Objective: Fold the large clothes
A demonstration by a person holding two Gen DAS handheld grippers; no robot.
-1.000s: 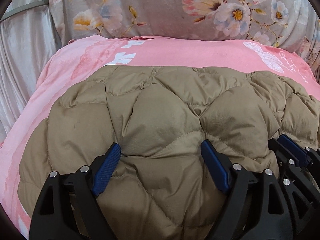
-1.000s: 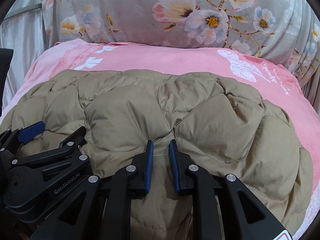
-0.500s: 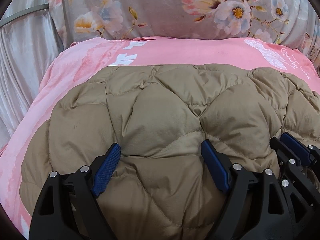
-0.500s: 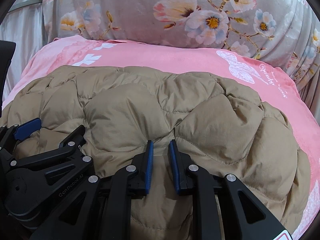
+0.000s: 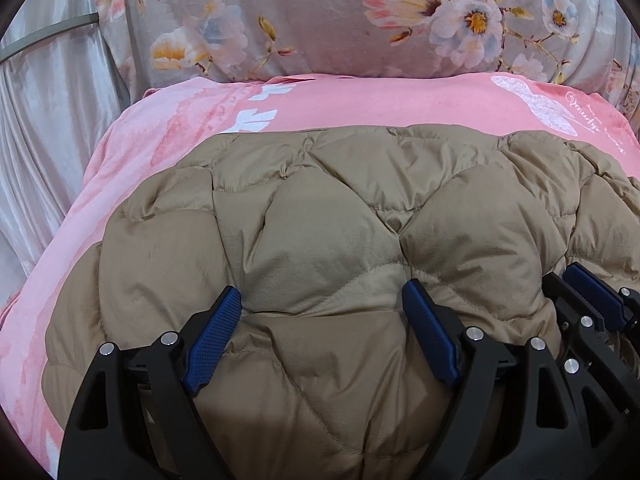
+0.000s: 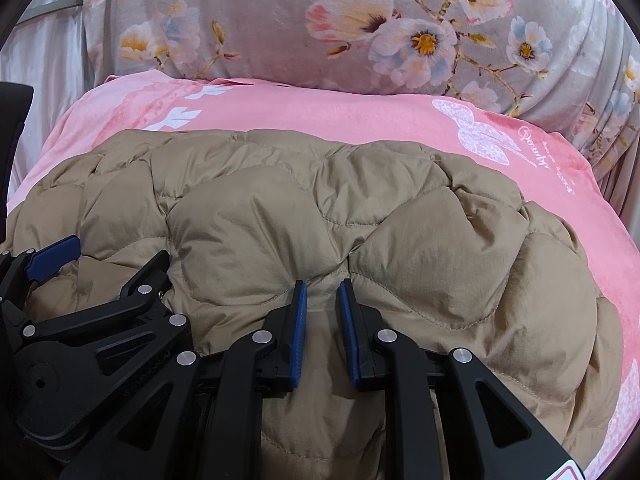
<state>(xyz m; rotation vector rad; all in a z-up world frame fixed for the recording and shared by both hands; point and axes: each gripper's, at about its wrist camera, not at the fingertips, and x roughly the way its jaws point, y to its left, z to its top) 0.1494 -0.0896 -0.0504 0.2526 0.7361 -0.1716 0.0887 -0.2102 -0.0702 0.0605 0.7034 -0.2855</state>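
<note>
A tan quilted puffer jacket [image 5: 340, 220] lies bunched on a pink blanket [image 5: 360, 104]. My left gripper [image 5: 322, 294] stands wide at the jacket's near edge, and a thick puffy fold fills the gap, touching both blue pads. My right gripper [image 6: 323, 286] sits just to its right with its jaws narrow, pinching a thin ridge of the same jacket [image 6: 280, 200]. The right gripper [image 5: 592, 300] shows at the right edge of the left wrist view. The left gripper [image 6: 108, 258] shows at the lower left of the right wrist view. The jacket's near part is hidden under the grippers.
The pink blanket [image 6: 320, 112] reaches past the jacket on the far side and both flanks. Behind it rises a grey floral cushion [image 5: 320, 20]. A silvery curtain [image 5: 48, 140] hangs at the left. A dark object [image 6: 12, 120] juts in at the left edge.
</note>
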